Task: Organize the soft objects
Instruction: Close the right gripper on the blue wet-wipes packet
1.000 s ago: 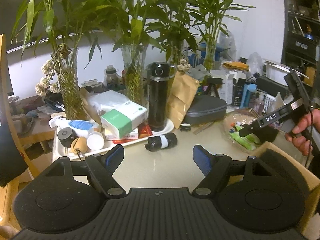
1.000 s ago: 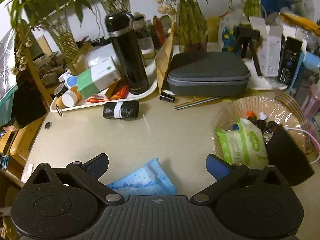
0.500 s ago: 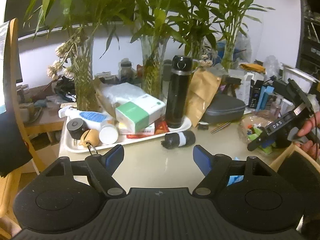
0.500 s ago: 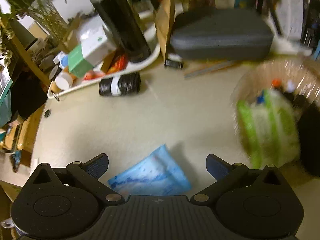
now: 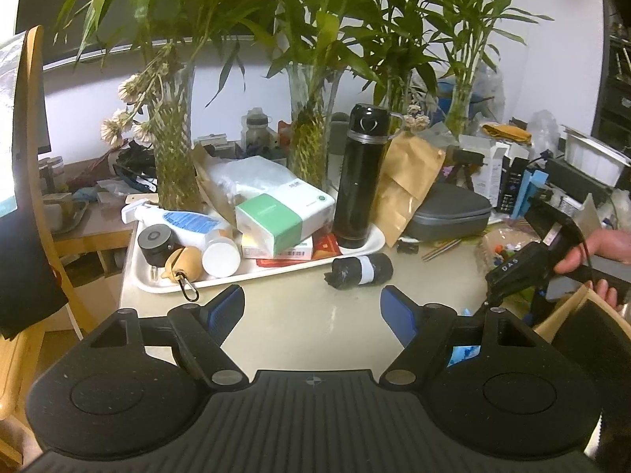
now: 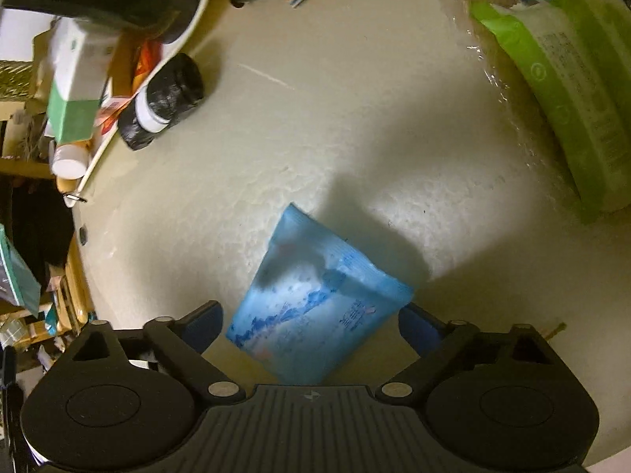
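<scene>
Right claw point(image 6: 307, 325) is spread wide, angled down over the blue soft pack point(image 6: 315, 307), which lies flat on the tabletop point(image 6: 315, 118) between the two blue pads, not yet pinched. Left claw point(image 5: 313, 309) is also spread, holding nothing, hovering over bare tabletop in front of the white tray point(image 5: 260, 272) and the black roll point(image 5: 359, 272). The green wipes pack point(image 6: 568, 90) sits in a clear wrapped basket point(image 6: 473, 23) at the far right, likely where soft things go. Risks: the blue pack is thin, slick and flat, so the pads may close on the tabletop and slide over it, or catch only an edge and let it droop and slip on the lift. The pack sits skewed to the claw line, so one pad may hit a corner first and shove it sideways. A carry toward the basket passes close to the clutter; a swing could knock the black roll or the black flask point(image 5: 361, 175) standing on the tray.
</scene>
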The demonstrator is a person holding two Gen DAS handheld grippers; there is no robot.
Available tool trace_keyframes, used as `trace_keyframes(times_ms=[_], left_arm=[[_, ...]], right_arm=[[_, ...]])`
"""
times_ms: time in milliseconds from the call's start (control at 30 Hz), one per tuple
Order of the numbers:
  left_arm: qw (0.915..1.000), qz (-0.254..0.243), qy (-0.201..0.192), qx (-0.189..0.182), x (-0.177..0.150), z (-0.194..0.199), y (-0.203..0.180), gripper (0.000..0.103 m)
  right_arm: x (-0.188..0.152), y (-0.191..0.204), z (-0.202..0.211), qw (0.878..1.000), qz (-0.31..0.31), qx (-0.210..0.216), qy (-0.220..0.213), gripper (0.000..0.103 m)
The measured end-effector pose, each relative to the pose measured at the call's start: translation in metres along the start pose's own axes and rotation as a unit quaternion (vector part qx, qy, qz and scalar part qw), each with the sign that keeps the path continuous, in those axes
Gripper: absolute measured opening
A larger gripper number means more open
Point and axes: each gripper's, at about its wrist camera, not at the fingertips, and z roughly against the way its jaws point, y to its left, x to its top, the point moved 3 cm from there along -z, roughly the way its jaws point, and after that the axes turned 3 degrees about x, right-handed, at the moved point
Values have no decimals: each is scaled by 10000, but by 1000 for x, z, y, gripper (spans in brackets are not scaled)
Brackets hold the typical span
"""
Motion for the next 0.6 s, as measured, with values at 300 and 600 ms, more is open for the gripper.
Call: trace_keyframes(times_ms=[300,600], left_arm=[[10000,10,72,35,0,-3,1,76],[9998,84,131,116,-2,-3,9,76]], right_arm=[[9,38,-7,9914,1173,-478,-341,45],[16,74,-16,9595,2677,-558,-679,19]])
